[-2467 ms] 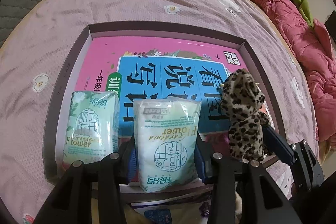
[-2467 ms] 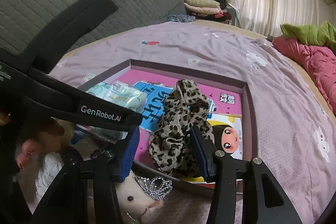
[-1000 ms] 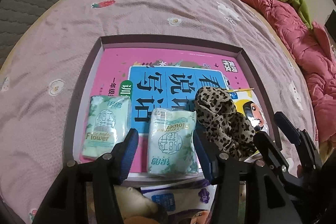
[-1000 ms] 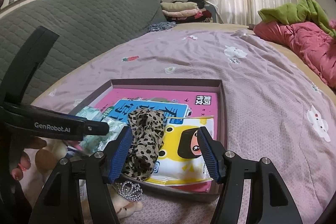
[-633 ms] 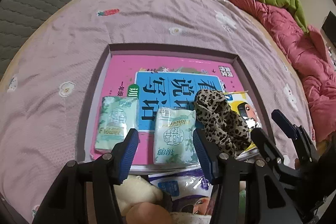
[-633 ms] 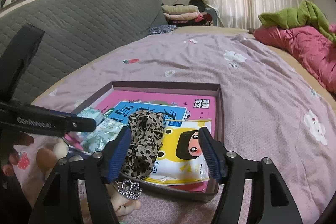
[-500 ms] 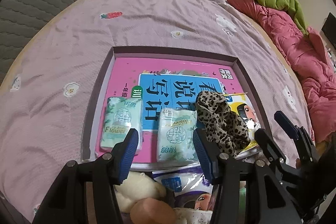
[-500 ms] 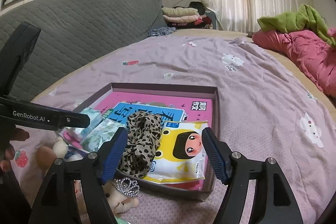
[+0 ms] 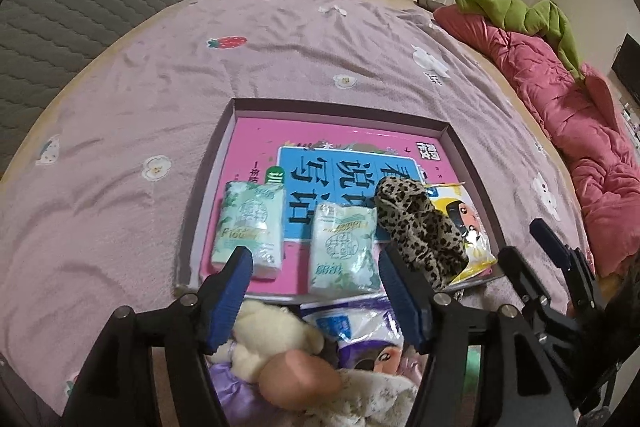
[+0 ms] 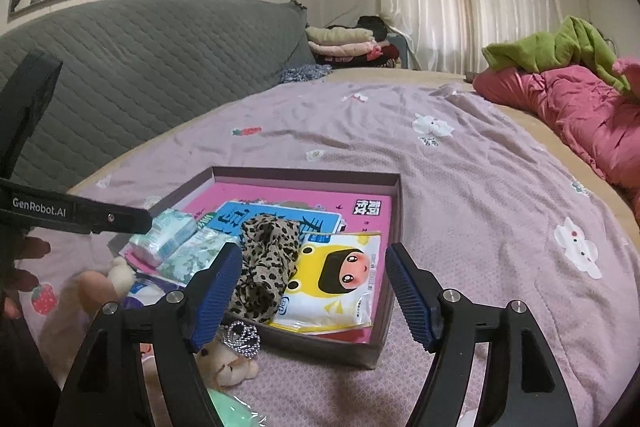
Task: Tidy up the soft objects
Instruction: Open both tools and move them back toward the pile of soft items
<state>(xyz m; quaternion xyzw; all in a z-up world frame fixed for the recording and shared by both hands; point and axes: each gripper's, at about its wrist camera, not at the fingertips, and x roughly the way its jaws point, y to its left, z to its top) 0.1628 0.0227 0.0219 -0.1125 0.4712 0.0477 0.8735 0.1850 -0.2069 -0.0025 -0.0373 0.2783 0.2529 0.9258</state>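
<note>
A shallow purple box (image 9: 460, 143) lies on the bed, with a pink book (image 9: 256, 139) on its floor. In it lie two green tissue packs (image 9: 250, 227) (image 9: 344, 251), a leopard-print cloth (image 9: 420, 231) and a yellow cartoon pouch (image 10: 340, 283). My left gripper (image 9: 316, 269) is open and empty, above the box's near edge. My right gripper (image 10: 312, 267) is open and empty, in front of the leopard cloth (image 10: 268, 263) and the pouch. The box also shows in the right wrist view (image 10: 396, 211).
Near the box's front edge lie a cream plush toy (image 9: 268, 331), a purple-and-white packet (image 9: 356, 327) and a silver tiara (image 10: 240, 337). A pink quilt (image 9: 580, 115) with green cloth (image 9: 516, 15) lies at right. Folded clothes (image 10: 344, 43) and a grey headboard (image 10: 140, 67) are behind.
Both grippers have let go and pulled back from the box. The second tissue pack and the leopard cloth now lie in the box. More of the bed is in view.
</note>
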